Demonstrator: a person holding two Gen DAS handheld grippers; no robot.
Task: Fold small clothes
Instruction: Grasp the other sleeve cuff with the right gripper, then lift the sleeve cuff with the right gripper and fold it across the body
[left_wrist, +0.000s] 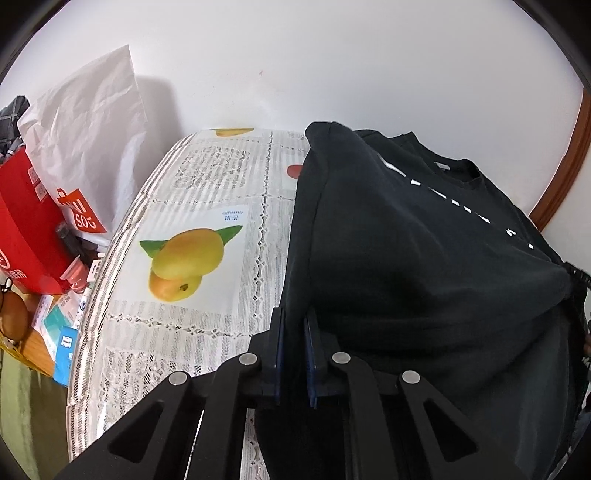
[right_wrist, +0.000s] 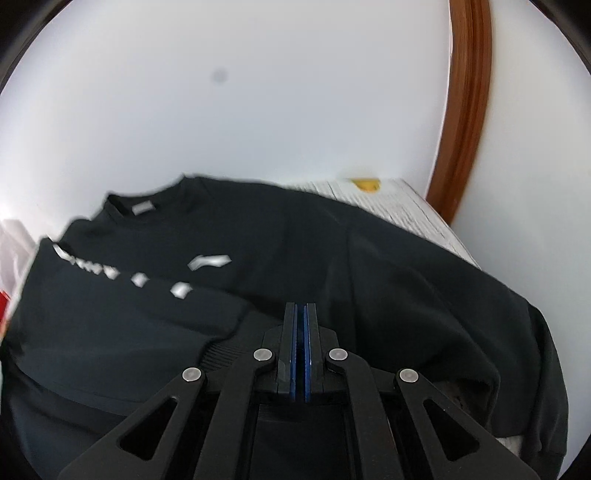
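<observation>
Black sweatshirt (left_wrist: 424, 266) lies on the table (left_wrist: 192, 332), covering its right side up to the far edge. Left gripper (left_wrist: 295, 325) pinches the garment's left edge between narrowly parted jaws. Right gripper (right_wrist: 300, 314) hangs over the sweatshirt (right_wrist: 332, 258), jaws pressed together; cloth between them cannot be confirmed.

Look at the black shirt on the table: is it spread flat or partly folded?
Partly folded. On the black shirt, a sleeve lies across the chest below the collar, and the left gripper lifts one edge.
</observation>
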